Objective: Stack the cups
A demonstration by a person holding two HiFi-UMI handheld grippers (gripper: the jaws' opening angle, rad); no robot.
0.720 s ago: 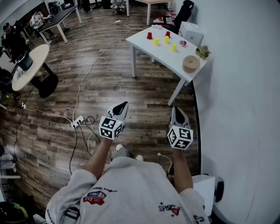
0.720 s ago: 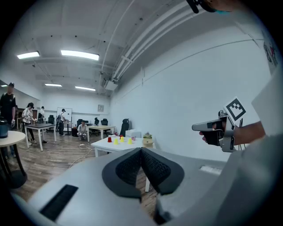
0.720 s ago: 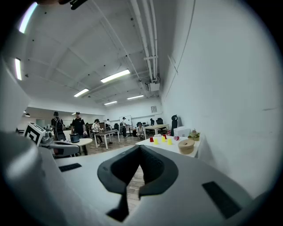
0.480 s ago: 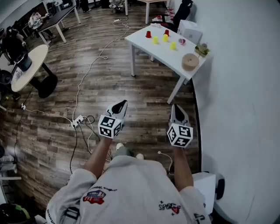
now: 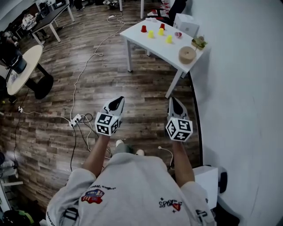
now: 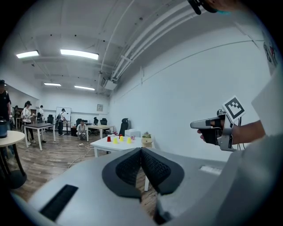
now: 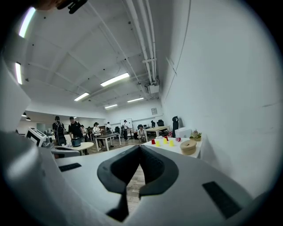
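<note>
Left gripper (image 5: 116, 103) and right gripper (image 5: 174, 105), low in frame, are both closed on nothing. The red and yellow cups (image 5: 161, 32) stand on the white table (image 5: 132, 35) at upper centre, well apart from them. On the approach a foot could snag the floor cable (image 5: 82, 79)

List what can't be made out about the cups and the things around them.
- Cups: too small in every view to tell upright from inverted.
- Round tan object, head view: too small to identify.
- Black item behind the table, head view: cut off by the top edge.
</note>
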